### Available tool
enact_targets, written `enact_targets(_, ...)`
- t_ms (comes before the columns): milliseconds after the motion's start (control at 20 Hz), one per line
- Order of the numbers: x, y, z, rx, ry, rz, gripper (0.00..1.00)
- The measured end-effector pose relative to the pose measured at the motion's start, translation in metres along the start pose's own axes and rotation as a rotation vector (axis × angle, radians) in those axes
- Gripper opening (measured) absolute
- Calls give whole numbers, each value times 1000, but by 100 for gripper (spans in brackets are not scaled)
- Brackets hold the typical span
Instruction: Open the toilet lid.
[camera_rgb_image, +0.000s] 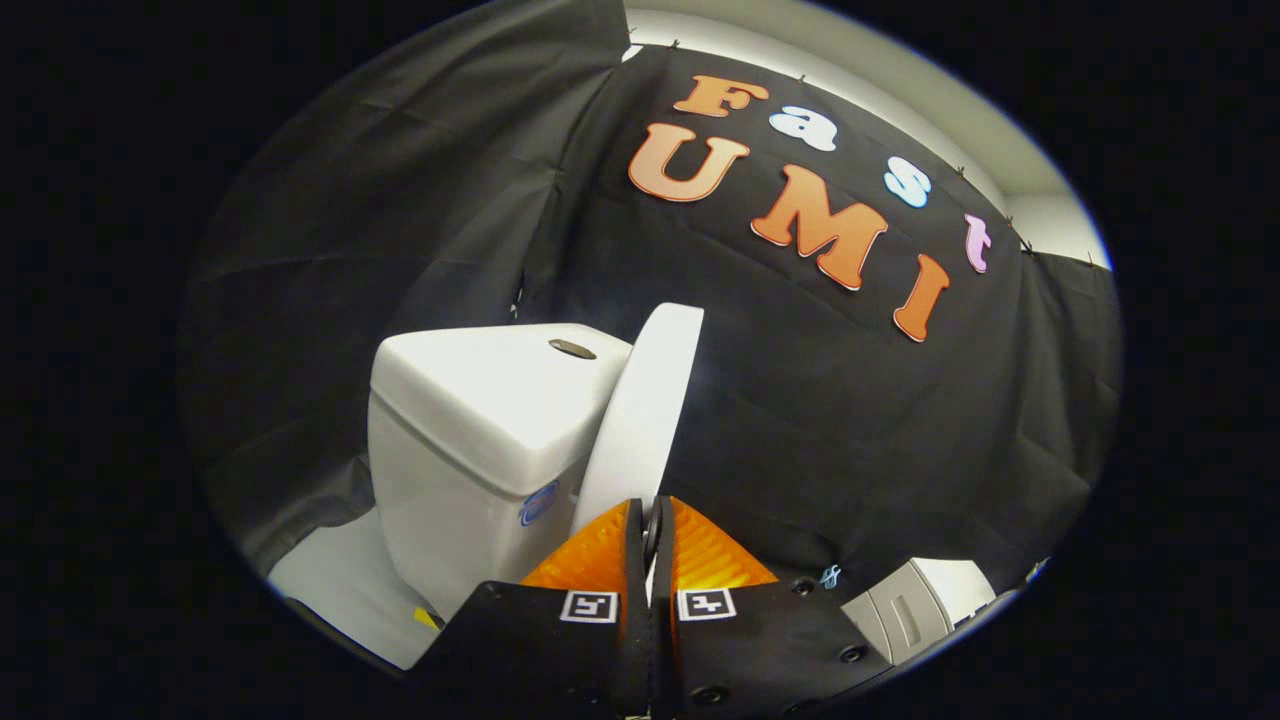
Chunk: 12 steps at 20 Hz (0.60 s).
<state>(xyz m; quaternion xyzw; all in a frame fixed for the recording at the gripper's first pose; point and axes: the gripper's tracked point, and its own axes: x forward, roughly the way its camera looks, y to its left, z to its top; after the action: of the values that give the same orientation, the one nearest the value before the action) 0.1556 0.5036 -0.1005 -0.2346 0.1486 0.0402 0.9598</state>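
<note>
We have the tongs (651, 520) pinched on the lower edge of the toilet lid (640, 410), both fingers pressing on it, so the lid can be swung by its rim. The lid stands nearly upright, leaning back toward the tank (470, 420) just beside it, which we judge means the opening is almost complete.
</note>
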Motion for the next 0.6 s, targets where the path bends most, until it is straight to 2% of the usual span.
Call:
enact_targets(350,1,-1,0,63,15,1,8)
enact_targets(450,2,2,0,83,15,28,12)
enact_targets(500,0,0,-2,84,19,32,18)
enact_targets(600,-2,-1,-2,109,19,56,21)
